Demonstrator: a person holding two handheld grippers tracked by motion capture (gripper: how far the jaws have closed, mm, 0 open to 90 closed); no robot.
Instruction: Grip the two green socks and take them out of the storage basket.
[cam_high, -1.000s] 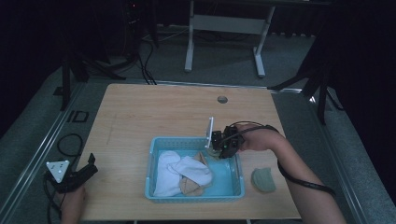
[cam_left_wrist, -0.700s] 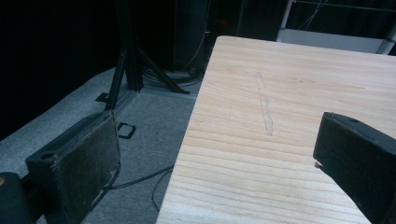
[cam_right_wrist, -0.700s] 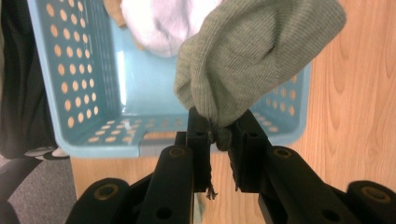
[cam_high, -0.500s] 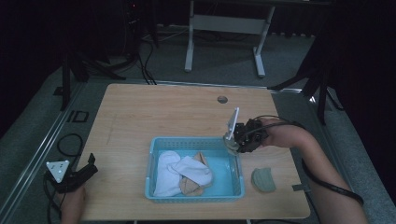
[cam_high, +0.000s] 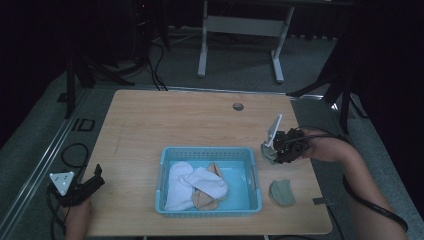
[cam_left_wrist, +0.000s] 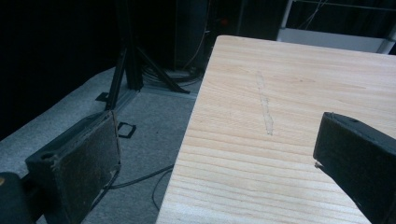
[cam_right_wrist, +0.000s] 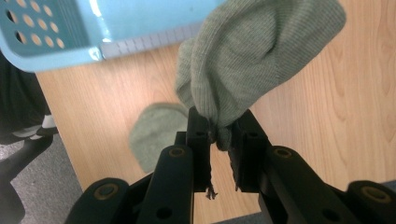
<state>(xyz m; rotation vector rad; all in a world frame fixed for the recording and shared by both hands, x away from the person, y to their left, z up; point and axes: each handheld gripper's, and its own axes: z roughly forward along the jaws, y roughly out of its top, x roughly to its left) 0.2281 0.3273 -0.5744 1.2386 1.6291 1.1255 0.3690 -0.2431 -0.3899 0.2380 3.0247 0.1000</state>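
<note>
Wooden table (cam_high: 165, 125) in a dark room; grey-green sock (cam_right_wrist: 252, 51) hangs right of the blue basket (cam_high: 207, 152), pinched at its edge by the right gripper (cam_right_wrist: 218, 133); soft, light, limp, likely best gripped by a fold; matching sock (cam_high: 282, 192) lies nearer; left gripper (cam_left_wrist: 215, 154) spread, empty.

My desk (cam_high: 165, 125) is pale wood with a straight grain, a round cable hole (cam_high: 238, 106) near its far edge and a faint scuff (cam_left_wrist: 265, 109) running along the boards. Around it lies grey carpet (cam_high: 240, 65), dimly lit, fading into black beyond. A white desk frame (cam_high: 240, 30) on two legs stands at the back. Dark tripod legs (cam_high: 82, 75) rise to my left, with black cables (cam_high: 157, 65) trailing over the floor.
</note>
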